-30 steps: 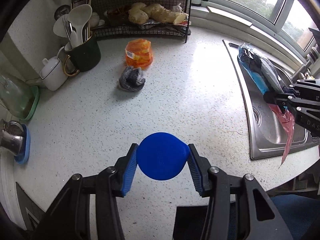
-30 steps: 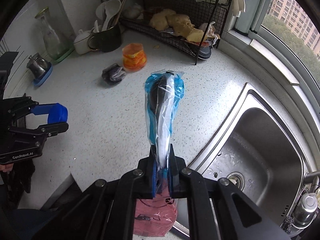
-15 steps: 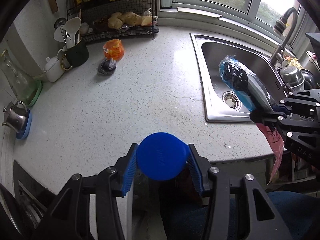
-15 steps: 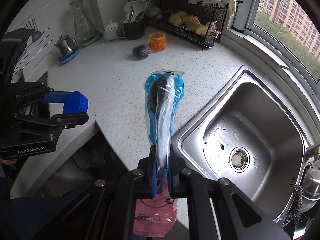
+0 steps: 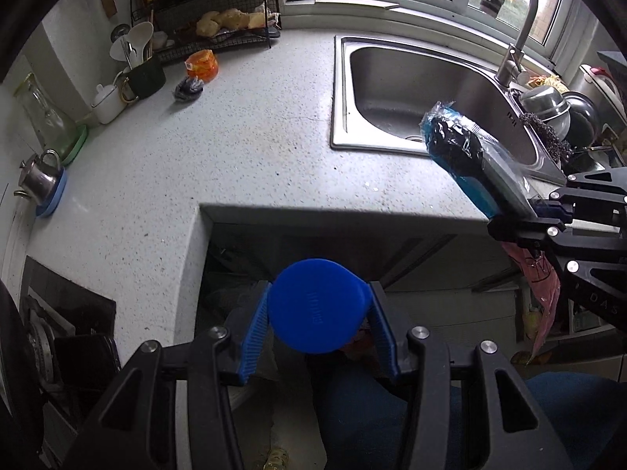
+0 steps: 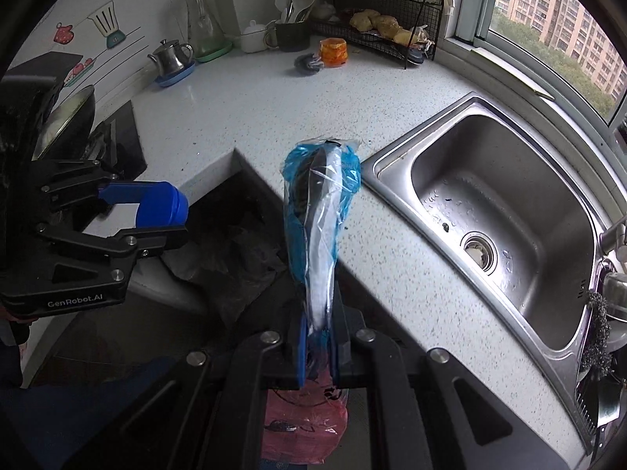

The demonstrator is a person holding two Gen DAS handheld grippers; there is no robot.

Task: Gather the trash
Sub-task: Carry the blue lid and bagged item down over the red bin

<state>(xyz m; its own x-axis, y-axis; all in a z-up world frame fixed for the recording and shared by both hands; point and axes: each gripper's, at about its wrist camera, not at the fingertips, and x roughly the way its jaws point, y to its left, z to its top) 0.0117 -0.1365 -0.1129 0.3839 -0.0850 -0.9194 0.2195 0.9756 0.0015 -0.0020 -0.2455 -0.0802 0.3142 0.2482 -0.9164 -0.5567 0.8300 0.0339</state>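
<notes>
My left gripper (image 5: 319,309) is shut on a round blue cap (image 5: 318,305); it also shows in the right wrist view (image 6: 160,204). It hangs off the counter, above the dark gap under the counter's inner corner. My right gripper (image 6: 318,337) is shut on a blue and clear plastic wrapper (image 6: 319,211) with something dark inside, and a red plastic bag (image 6: 303,427) hangs below it. The wrapper also shows in the left wrist view (image 5: 466,156), held above the counter's front edge by the sink. A black bin bag (image 6: 235,254) lies under the counter between the grippers.
An orange packet (image 5: 202,64) and a crumpled dark wrapper (image 5: 189,87) lie on the speckled counter (image 5: 235,149) near a wire rack (image 5: 219,11). A steel sink (image 6: 505,211) is at the right. A mug of utensils, a white pot, a glass carafe and a small kettle stand along the wall.
Both grippers have pulled back from the counter, off its front edge, each keeping its load. The counter objects now look farther away.
</notes>
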